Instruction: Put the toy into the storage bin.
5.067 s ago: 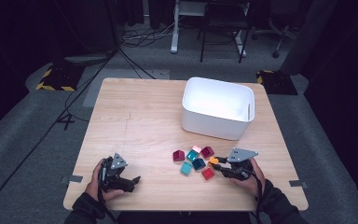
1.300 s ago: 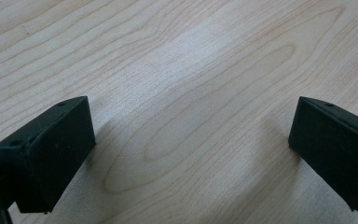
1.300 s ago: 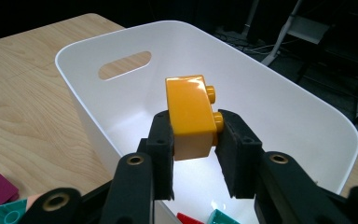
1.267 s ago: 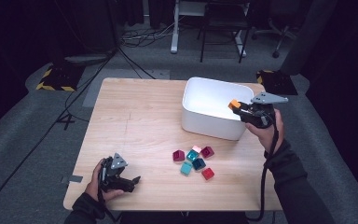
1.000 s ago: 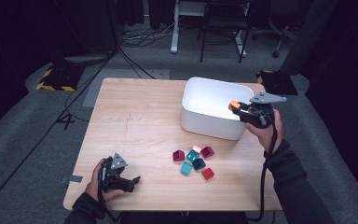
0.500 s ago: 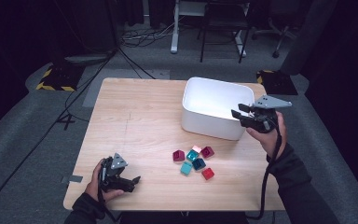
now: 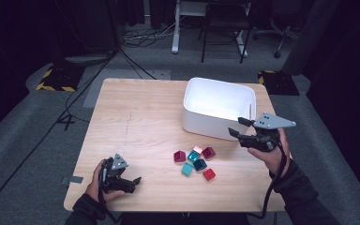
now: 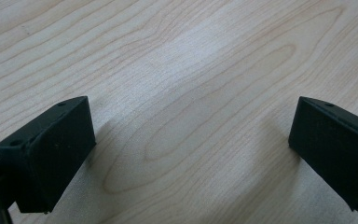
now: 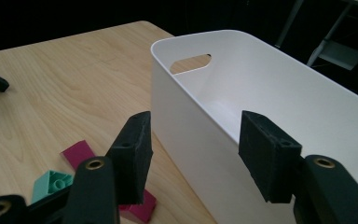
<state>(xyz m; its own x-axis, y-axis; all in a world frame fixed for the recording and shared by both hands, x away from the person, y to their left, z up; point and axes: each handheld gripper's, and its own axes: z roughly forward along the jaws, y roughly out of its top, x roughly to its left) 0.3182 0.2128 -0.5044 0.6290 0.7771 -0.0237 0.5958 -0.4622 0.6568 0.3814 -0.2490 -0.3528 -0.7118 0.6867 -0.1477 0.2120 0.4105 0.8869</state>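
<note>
My right gripper (image 7: 236,127) hangs open and empty by the near wall of the white bin (image 7: 201,89), toward its right end. In the right gripper view its jaws (image 9: 193,154) straddle the rim of the bin (image 9: 261,93). Several small blocks lie in a cluster in front of the bin: a maroon one (image 7: 179,156), a pink one (image 7: 197,150), teal ones (image 7: 193,156) and a red one (image 7: 209,174). My left gripper (image 7: 133,183) rests open on the table near the front left edge, with bare wood between its jaws (image 8: 191,140).
The wooden table (image 7: 136,117) has free room on its left and middle. A maroon block (image 9: 77,153) and a green block (image 9: 51,183) lie just left of the bin's wall. Cables and chair legs stand on the dark floor beyond the table.
The right gripper carried an orange block from the cluster up over the bin, let it go and opened, then drew back to the bin's near wall. The left gripper stayed still.
</note>
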